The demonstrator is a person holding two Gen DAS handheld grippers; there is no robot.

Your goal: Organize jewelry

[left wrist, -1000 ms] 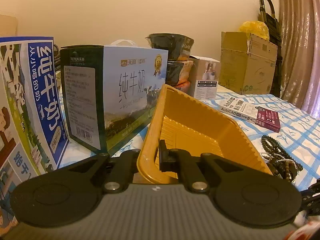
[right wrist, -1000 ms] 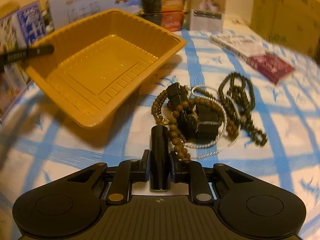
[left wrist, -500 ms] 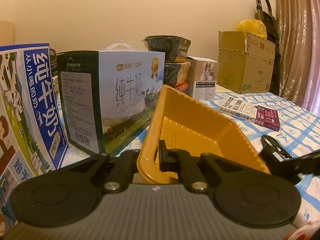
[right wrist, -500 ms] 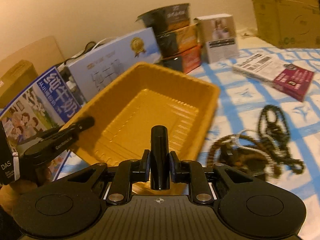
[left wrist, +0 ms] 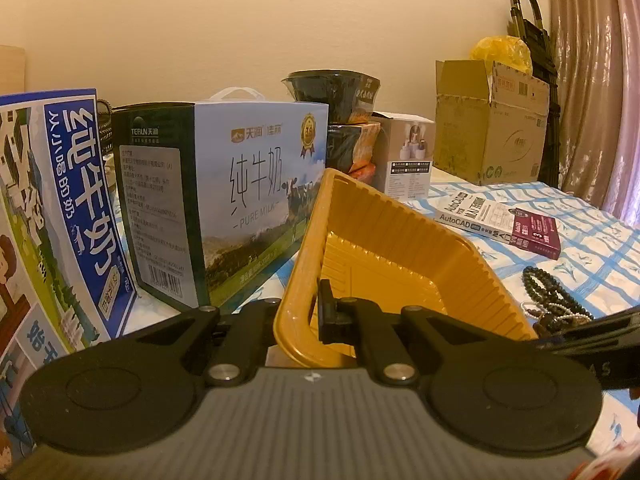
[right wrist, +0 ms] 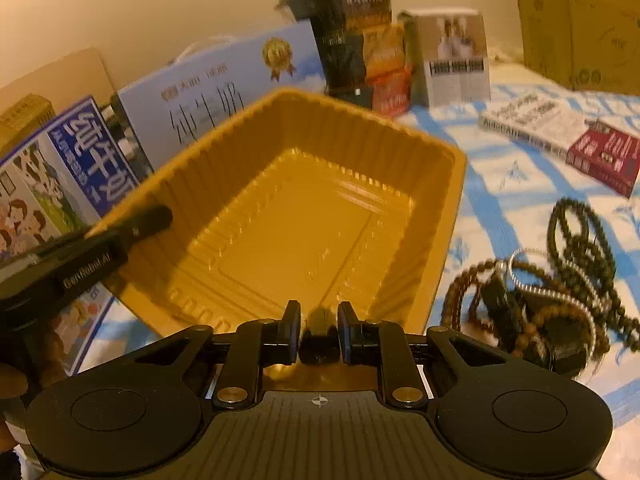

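While left tongs [left wrist: 308, 316] clamp tray [right wrist: 304, 216] rim | right tongs [right wrist: 319, 334] part-open, dark piece [right wrist: 319, 340] between

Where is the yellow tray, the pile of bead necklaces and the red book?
yellow tray [right wrist: 304, 220], right wrist view, on its ribbed floor.
bead necklaces [right wrist: 580, 248], right wrist view, on the dark strand.
red book [right wrist: 604, 156], right wrist view, on its cover.
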